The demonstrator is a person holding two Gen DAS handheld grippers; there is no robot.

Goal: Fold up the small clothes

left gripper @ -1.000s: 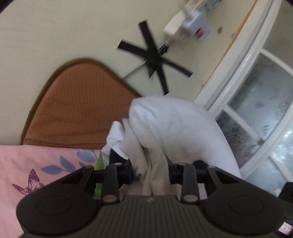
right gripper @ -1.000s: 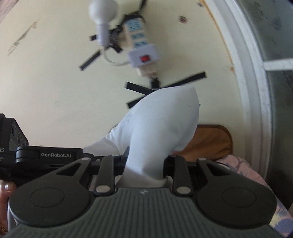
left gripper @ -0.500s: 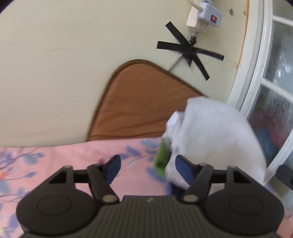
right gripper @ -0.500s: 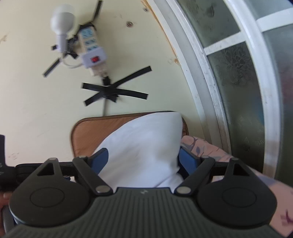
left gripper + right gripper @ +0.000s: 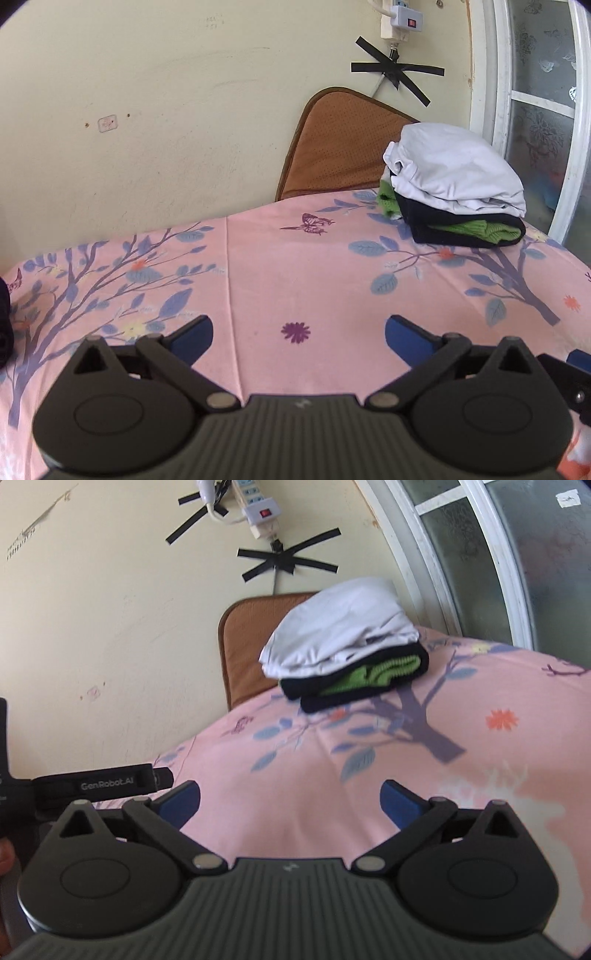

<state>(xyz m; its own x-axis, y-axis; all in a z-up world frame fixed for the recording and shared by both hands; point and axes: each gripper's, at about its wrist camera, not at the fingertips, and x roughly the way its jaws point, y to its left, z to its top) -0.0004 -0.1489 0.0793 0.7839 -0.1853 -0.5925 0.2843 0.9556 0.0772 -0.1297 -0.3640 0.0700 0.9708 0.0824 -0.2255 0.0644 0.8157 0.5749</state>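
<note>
Left gripper [image 5: 298, 334]: jaws opening, spread wide, nothing between them. Right gripper [image 5: 290, 800]: the same, opening and empty. The folded white garment [image 5: 456, 171] lies on top of a stack of folded clothes [image 5: 467, 229], dark and green, at the far side of the pink flowered sheet [image 5: 314, 273], well apart from both grippers.

A cream wall [image 5: 184, 110], marked with small stains and holes, is seen behind the bed. A white power strip [image 5: 258, 513] is fixed to it, with crosses of black tape [image 5: 399, 74] below. A brown perforated cushion [image 5: 332, 144] is leaned against the wall. A pink floral sheet [image 5: 314, 277] is spread below. A white-framed frosted window [image 5: 461, 554] is lit by daylight.
</note>
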